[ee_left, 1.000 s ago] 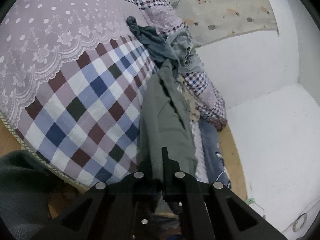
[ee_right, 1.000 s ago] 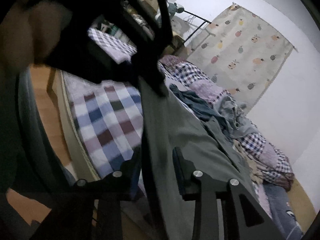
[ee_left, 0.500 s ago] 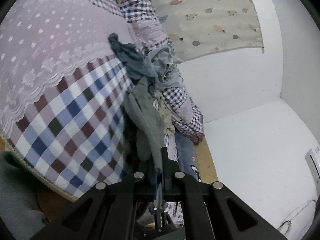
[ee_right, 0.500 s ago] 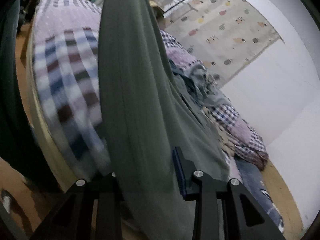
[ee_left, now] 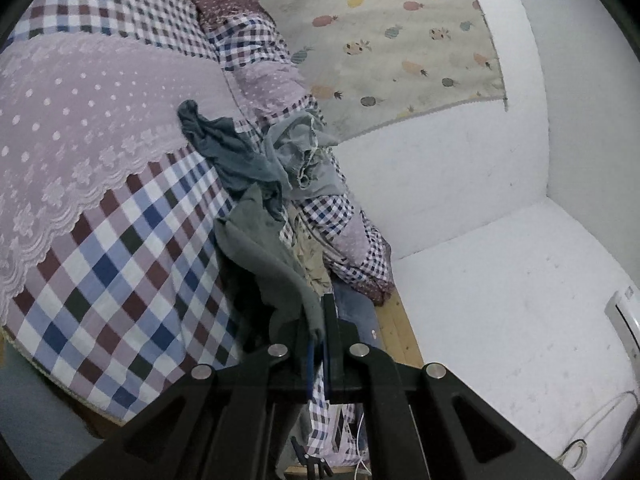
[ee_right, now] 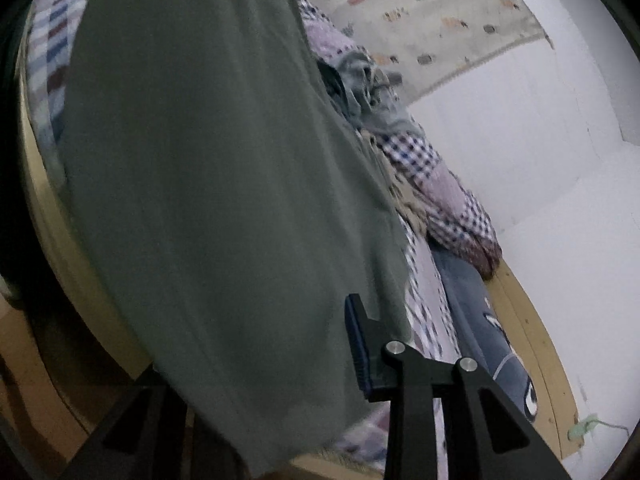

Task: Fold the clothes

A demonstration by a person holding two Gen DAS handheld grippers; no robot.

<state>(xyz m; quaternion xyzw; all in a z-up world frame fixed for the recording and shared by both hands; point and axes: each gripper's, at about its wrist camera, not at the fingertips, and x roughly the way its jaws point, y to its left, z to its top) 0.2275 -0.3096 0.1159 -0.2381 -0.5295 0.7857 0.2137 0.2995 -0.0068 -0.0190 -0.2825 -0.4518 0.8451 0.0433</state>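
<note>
A grey-green garment (ee_left: 256,256) hangs from my left gripper (ee_left: 318,328), which is shut on one edge of it above the checked bed cover (ee_left: 120,248). Its lower part trails onto the clothes pile. In the right wrist view the same garment (ee_right: 208,184) hangs as a broad sheet across the left and middle. It drapes over my right gripper (ee_right: 312,320) and hides the left finger. The right finger (ee_right: 358,332) shows its blue pad, standing apart from the centre line with cloth beside it.
A heap of dark blue-grey clothes (ee_left: 236,152) and a light grey piece (ee_left: 304,152) lies on the bed beside a rolled checked quilt (ee_left: 344,232). A blue garment (ee_right: 472,312) hangs over the wooden bed frame (ee_left: 400,328). A pineapple-print curtain (ee_left: 400,40) and white walls stand behind.
My left gripper has lifted and pulled back with the garment, which now hangs narrower and bunched. In the right wrist view the cloth has swung across and covers most of the frame.
</note>
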